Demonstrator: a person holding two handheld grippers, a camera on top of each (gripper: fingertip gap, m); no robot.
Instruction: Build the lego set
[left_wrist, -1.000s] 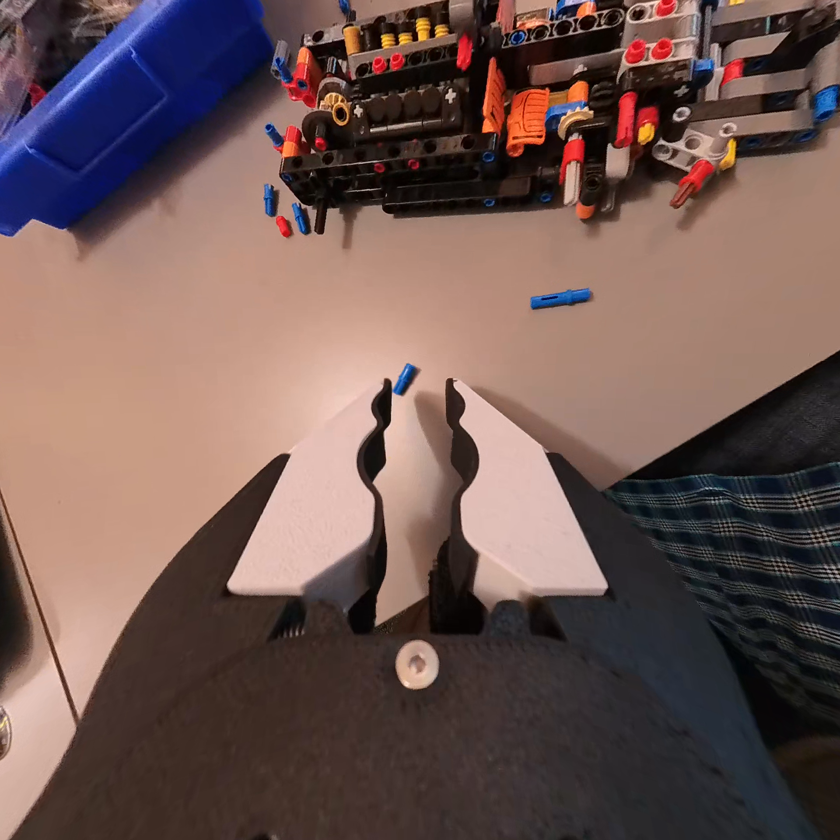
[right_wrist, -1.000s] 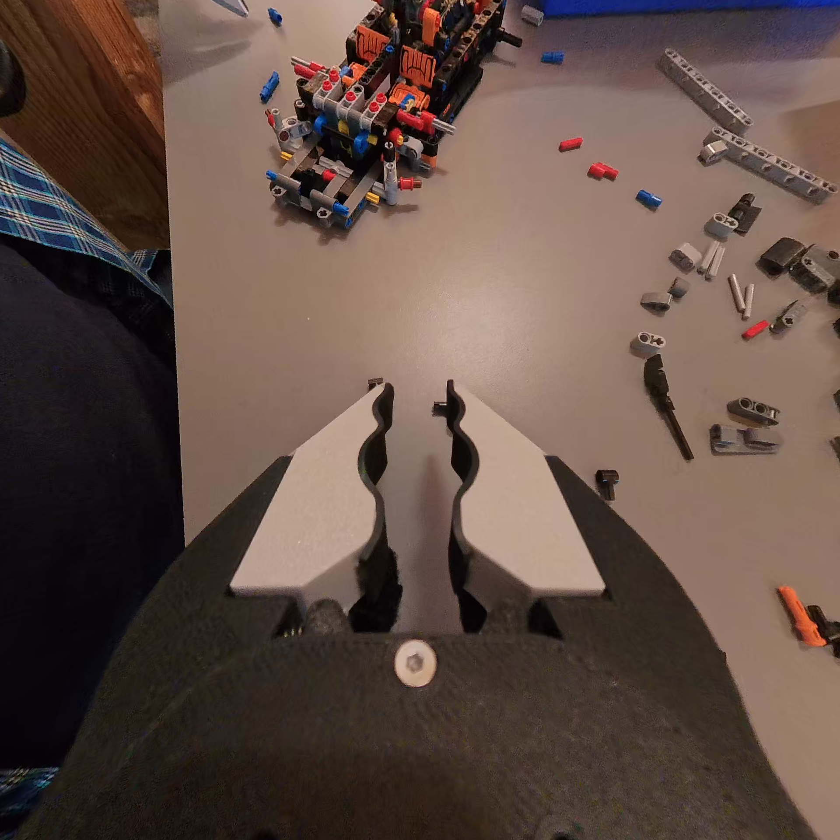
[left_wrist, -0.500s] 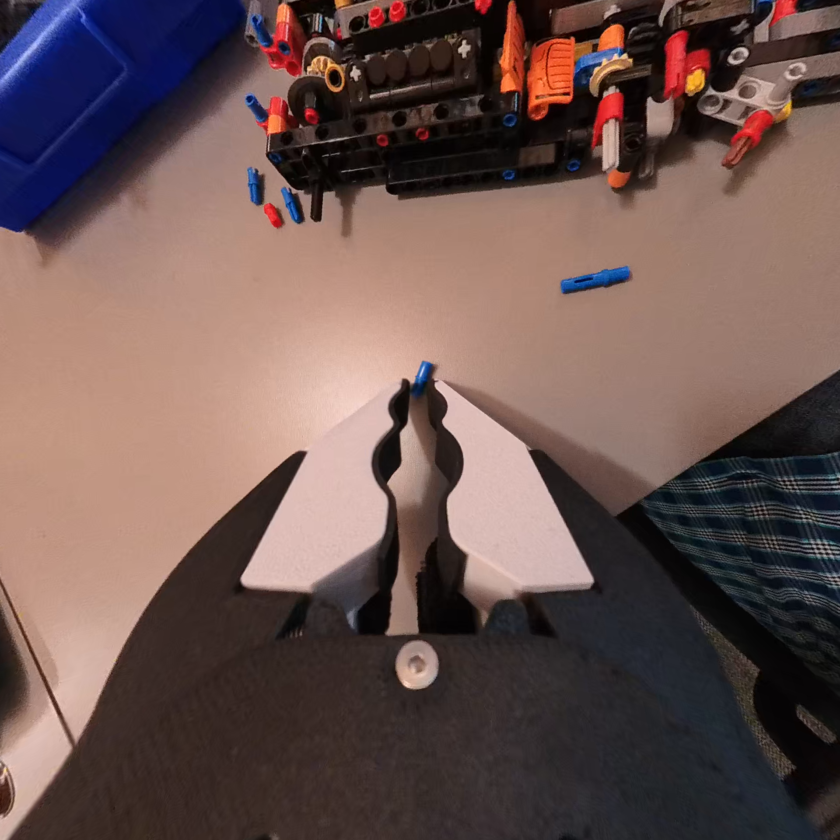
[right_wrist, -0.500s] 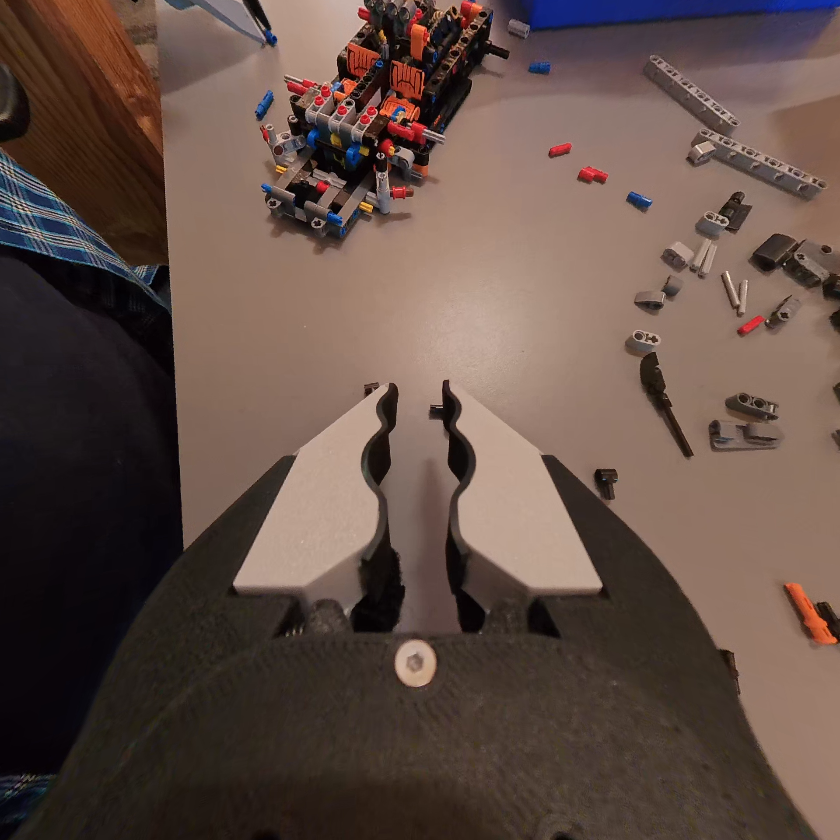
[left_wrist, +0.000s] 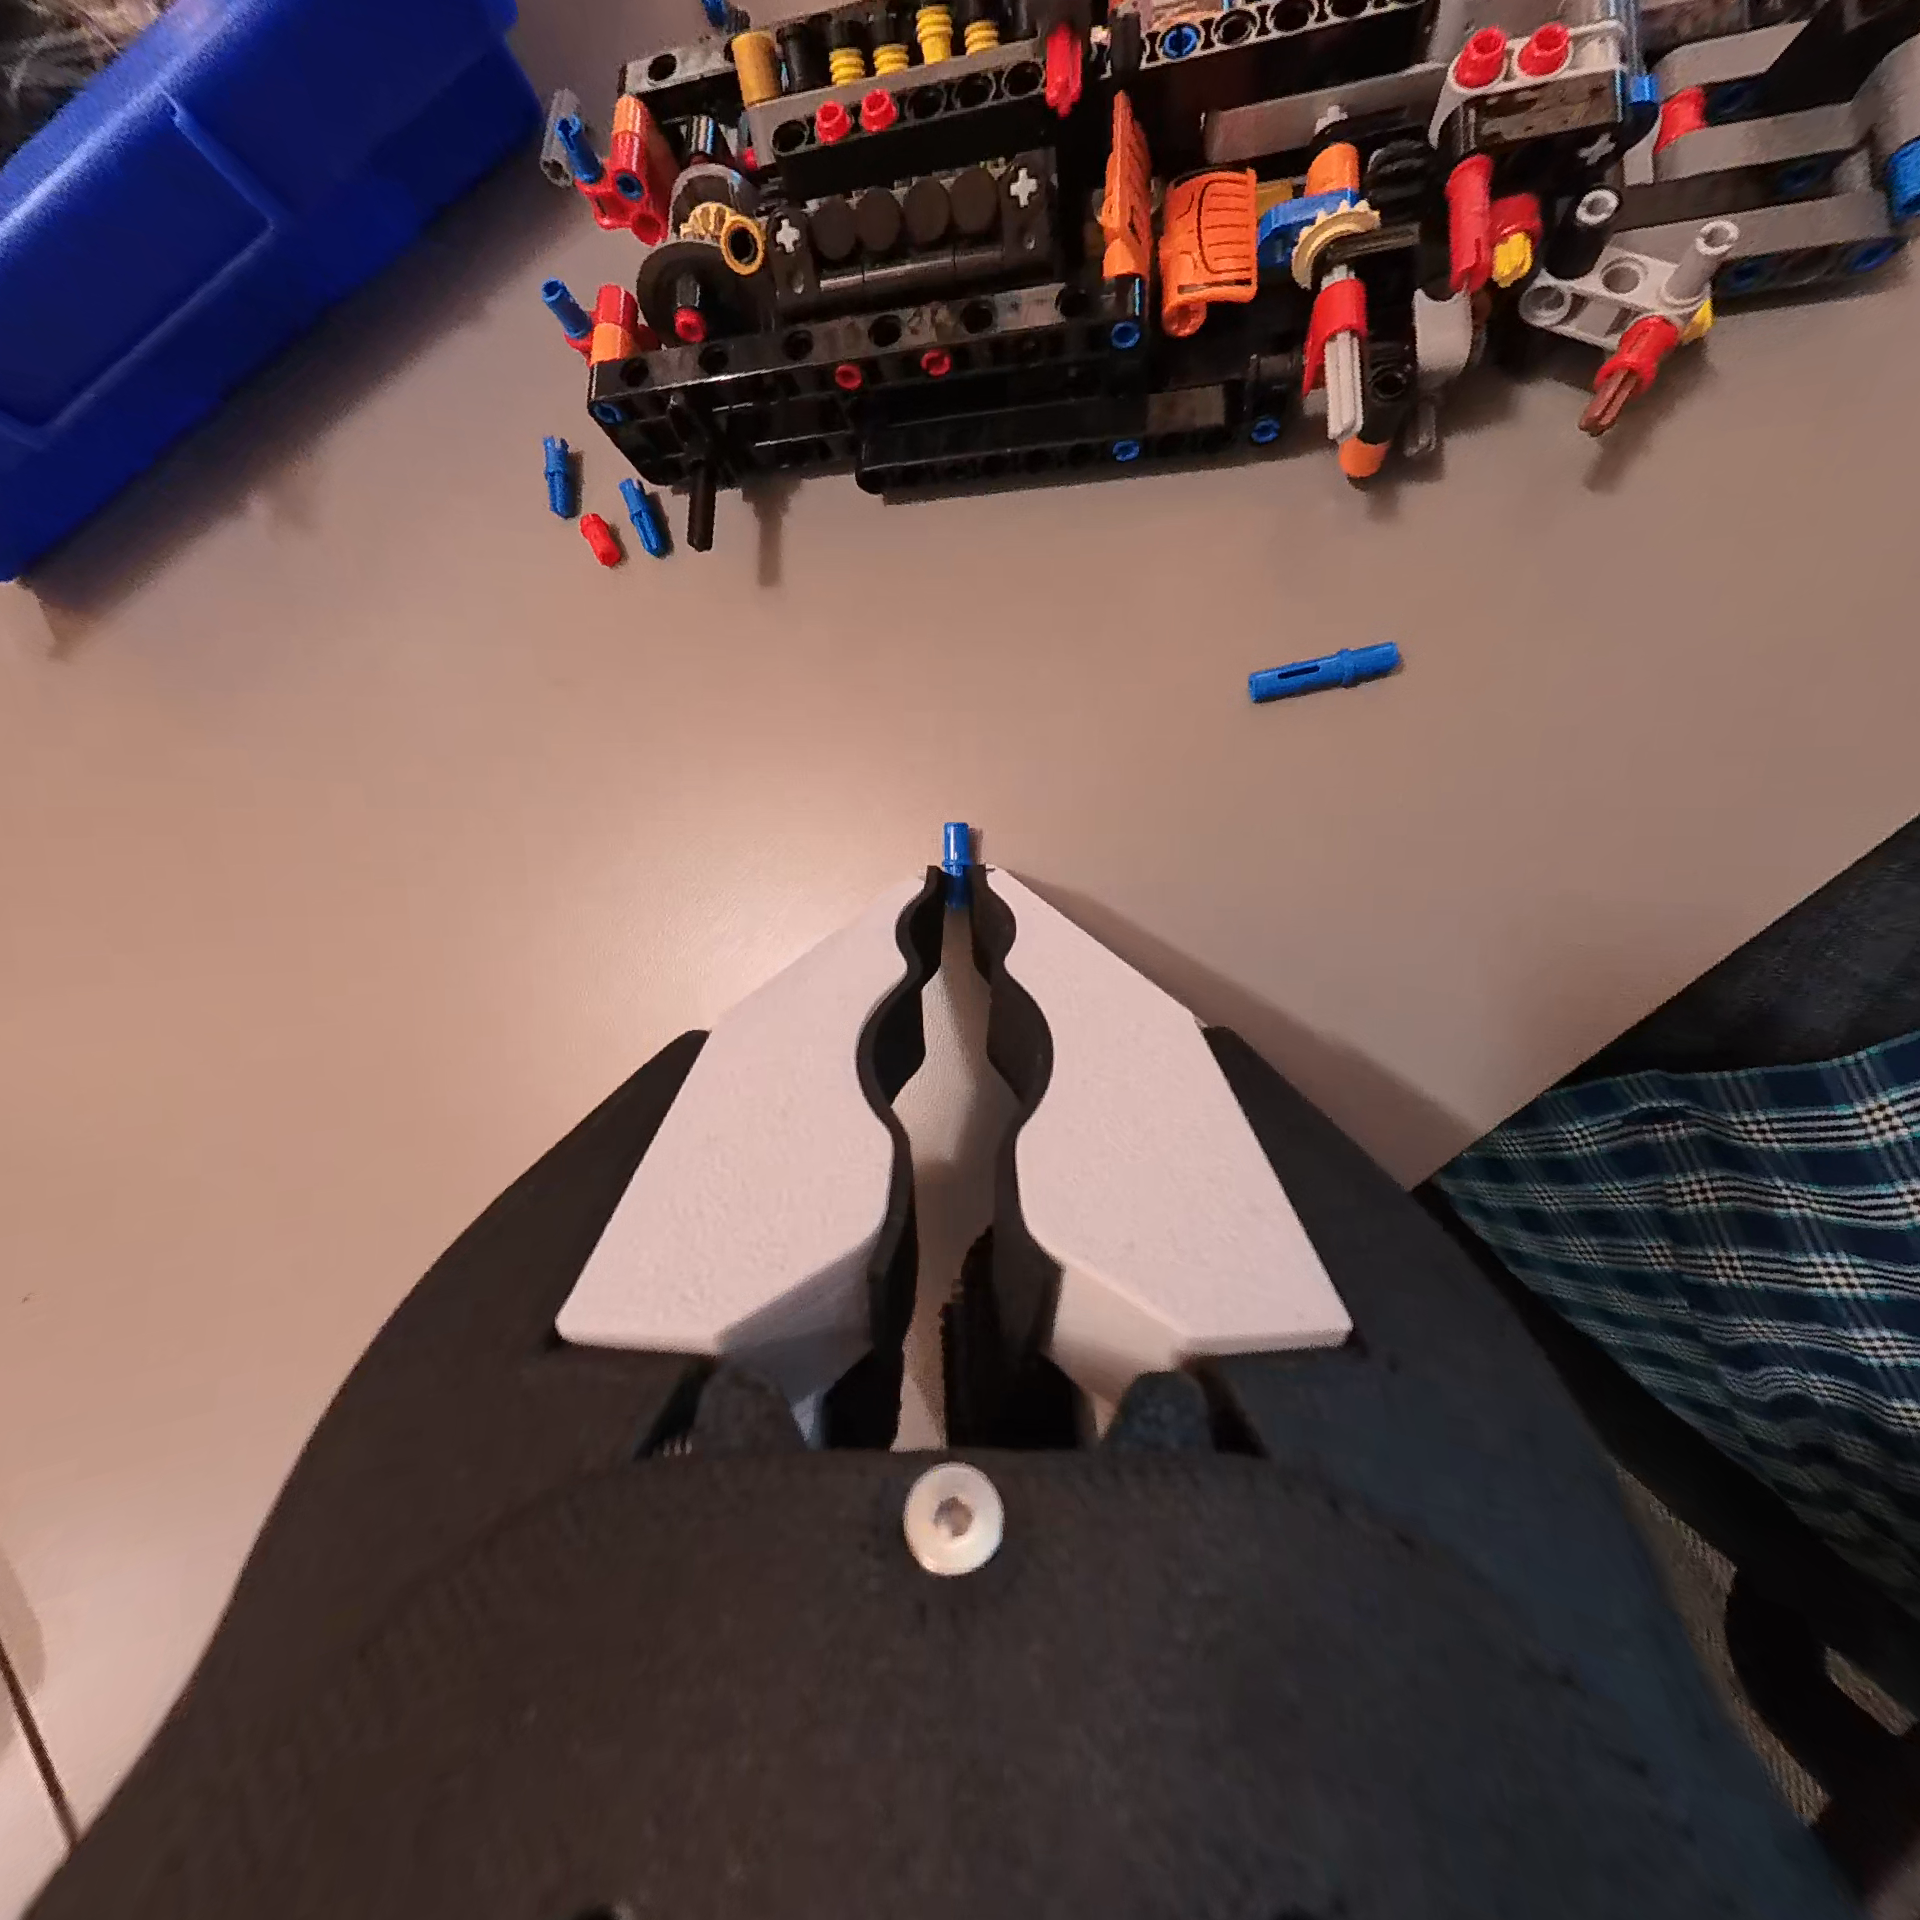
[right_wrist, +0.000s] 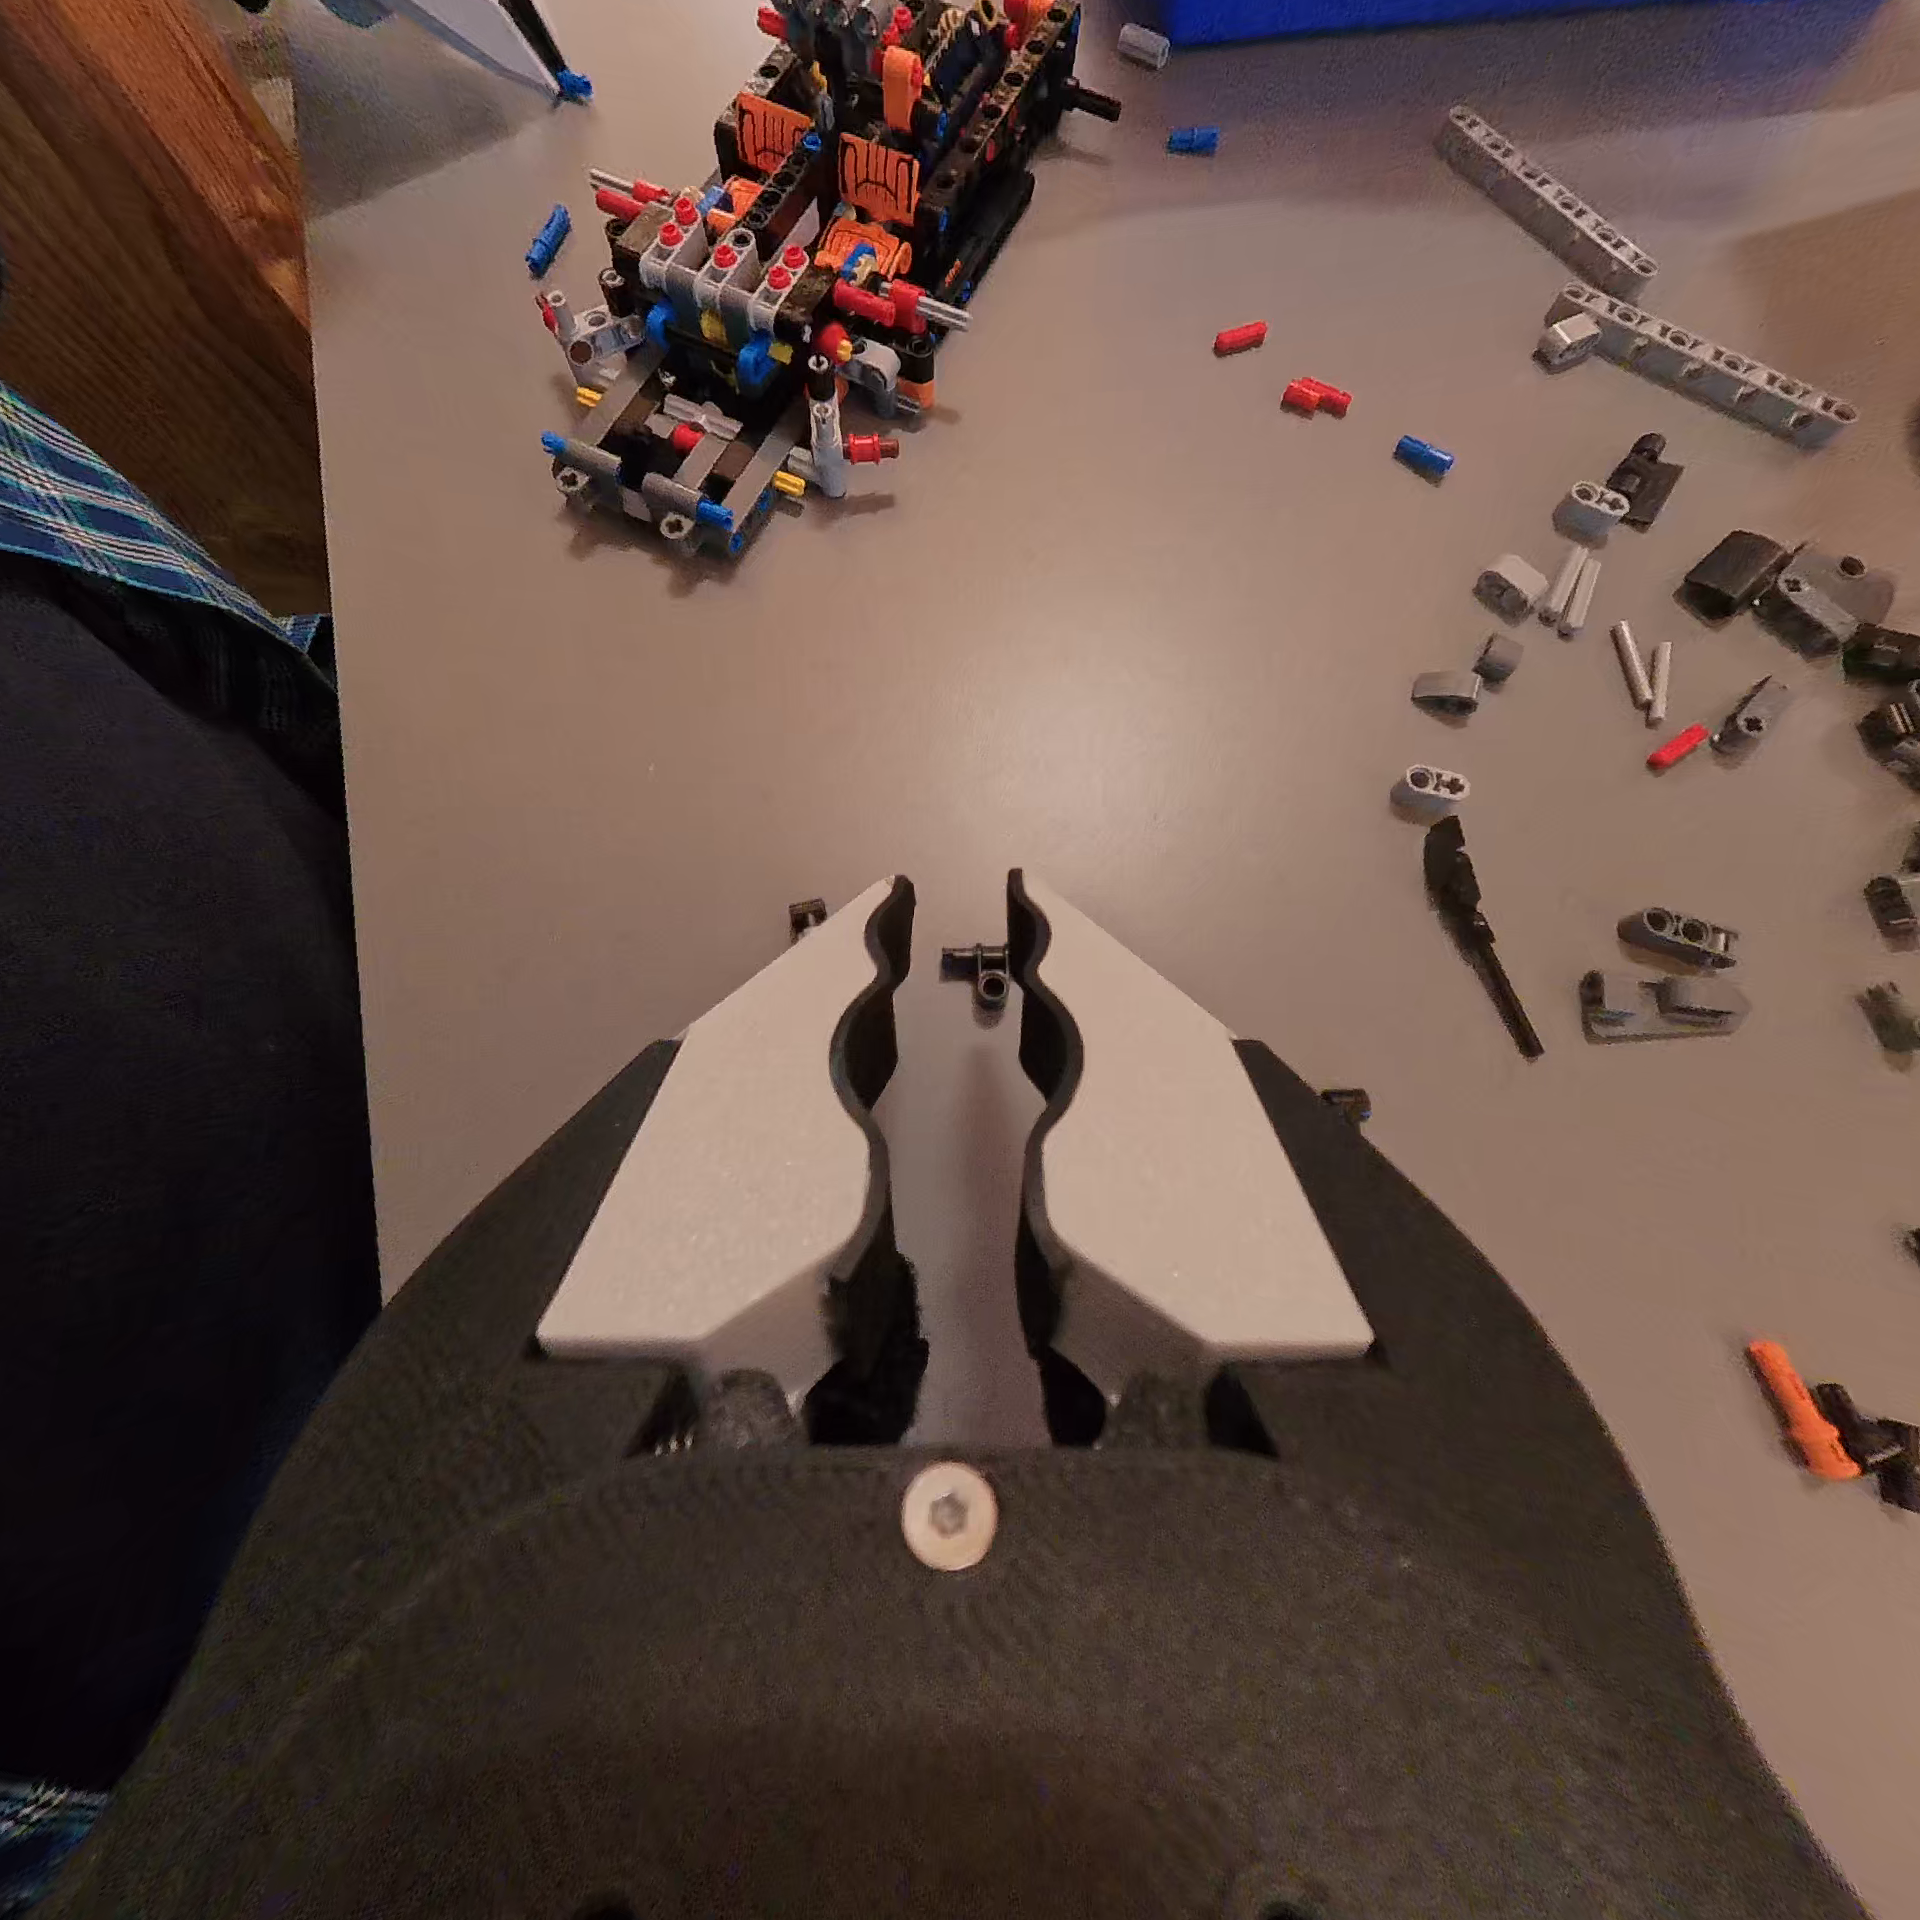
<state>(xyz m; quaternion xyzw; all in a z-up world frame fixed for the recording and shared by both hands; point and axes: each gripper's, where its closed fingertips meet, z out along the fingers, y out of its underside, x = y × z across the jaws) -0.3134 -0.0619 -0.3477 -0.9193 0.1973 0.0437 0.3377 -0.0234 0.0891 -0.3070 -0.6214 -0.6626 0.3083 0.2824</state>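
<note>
Blue pin (left_wrist: 955, 862) sits pinched in the left gripper (left_wrist: 957, 881) jaws, tip protruding for insertion; right gripper (right_wrist: 961, 883) jaws gape over a black connector (right_wrist: 982, 966).

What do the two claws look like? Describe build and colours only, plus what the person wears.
Both match. The left claw and right claw each have two pale grey wedge-shaped fingers with wavy black inner edges, set in a rough, black, rounded body with one pale screw at its centre. No cables or markings show. The person wears a blue-green plaid garment over dark clothing.
</note>
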